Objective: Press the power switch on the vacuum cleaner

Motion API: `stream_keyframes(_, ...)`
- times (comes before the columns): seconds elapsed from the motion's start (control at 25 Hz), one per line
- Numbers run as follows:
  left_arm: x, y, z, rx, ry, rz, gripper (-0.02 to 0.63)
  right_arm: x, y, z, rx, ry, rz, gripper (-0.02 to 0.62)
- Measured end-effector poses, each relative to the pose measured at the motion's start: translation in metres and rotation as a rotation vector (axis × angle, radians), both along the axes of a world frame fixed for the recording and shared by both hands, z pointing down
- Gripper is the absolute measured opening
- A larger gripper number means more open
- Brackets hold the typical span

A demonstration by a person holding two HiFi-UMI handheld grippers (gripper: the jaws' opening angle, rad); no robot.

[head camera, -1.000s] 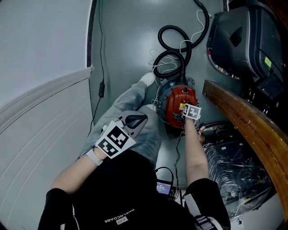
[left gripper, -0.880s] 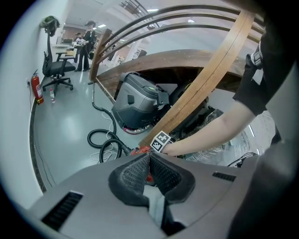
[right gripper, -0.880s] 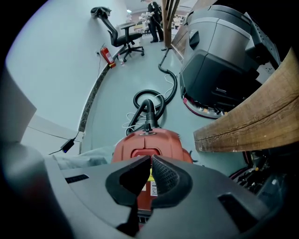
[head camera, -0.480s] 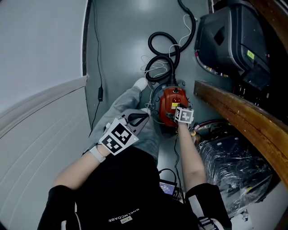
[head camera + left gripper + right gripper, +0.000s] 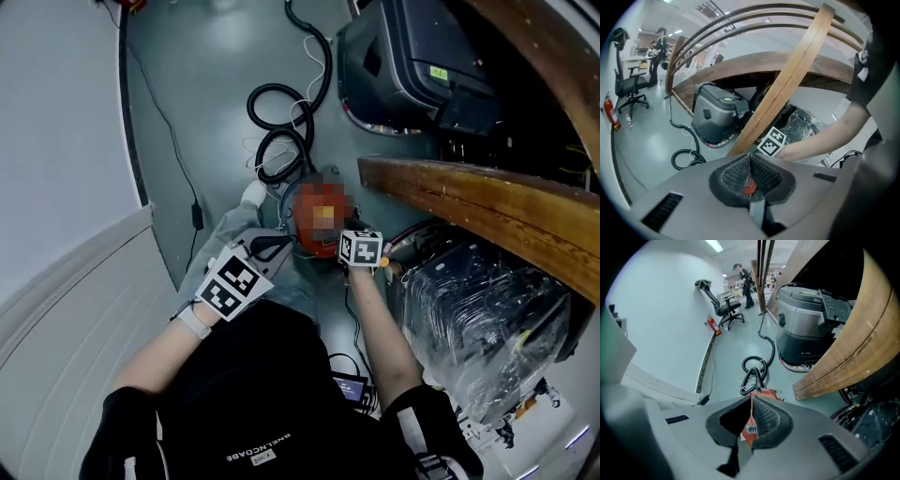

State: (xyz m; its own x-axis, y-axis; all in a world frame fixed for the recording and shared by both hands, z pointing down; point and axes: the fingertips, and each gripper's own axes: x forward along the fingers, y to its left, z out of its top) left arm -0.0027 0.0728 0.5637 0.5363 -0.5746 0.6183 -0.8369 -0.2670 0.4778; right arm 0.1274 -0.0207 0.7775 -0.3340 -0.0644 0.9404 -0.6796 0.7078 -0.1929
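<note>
The red vacuum cleaner (image 5: 314,211) stands on the grey floor ahead of my knees, partly under a mosaic patch. Its black hose (image 5: 279,131) coils away behind it. My right gripper (image 5: 342,242) is shut and empty, its marker cube right by the vacuum's near right side. In the right gripper view the closed tips (image 5: 751,400) point at the red body (image 5: 764,393); I cannot tell if they touch it. My left gripper (image 5: 284,246) is shut and empty, held over my grey-trousered leg left of the vacuum. In the left gripper view (image 5: 750,158) it faces the right gripper's cube (image 5: 771,143).
A large grey floor-cleaning machine (image 5: 412,66) stands at the back right. A curved wooden beam (image 5: 469,202) crosses the right side above a plastic-wrapped bundle (image 5: 478,328). A black cable (image 5: 197,216) runs along the white wall at left. Loose white cords lie by the hose.
The head view has swung to the right. The right gripper's cube sat over the vacuum's body and now sits off its near right edge. The left gripper stays over the leg.
</note>
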Motion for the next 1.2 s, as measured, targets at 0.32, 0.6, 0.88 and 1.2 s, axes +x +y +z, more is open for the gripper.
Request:
stream_keyframes(0.32, 0.036, -0.037, -0.038, 0.063, 0.039, 0.190, 0.014, 0.020, -0.017, -0.098, 0.092, -0.112, 0.190, 0.026)
stream_keyframes(0.6, 0.064, -0.055, -0.071, 0.111, 0.084, 0.371, 0.014, 0.047, -0.018, -0.188, 0.217, -0.239, 0.431, 0.026)
stream_keyframes(0.88, 0.108, -0.071, -0.112, 0.201, 0.134, 0.584, 0.014, 0.085, -0.001, -0.281, 0.426, -0.384, 0.646, 0.026)
stream_keyframes(1.2, 0.175, -0.052, -0.152, 0.260, 0.183, 0.779, 0.014, 0.132, 0.044, -0.369, 0.668, -0.455, 0.747, 0.026)
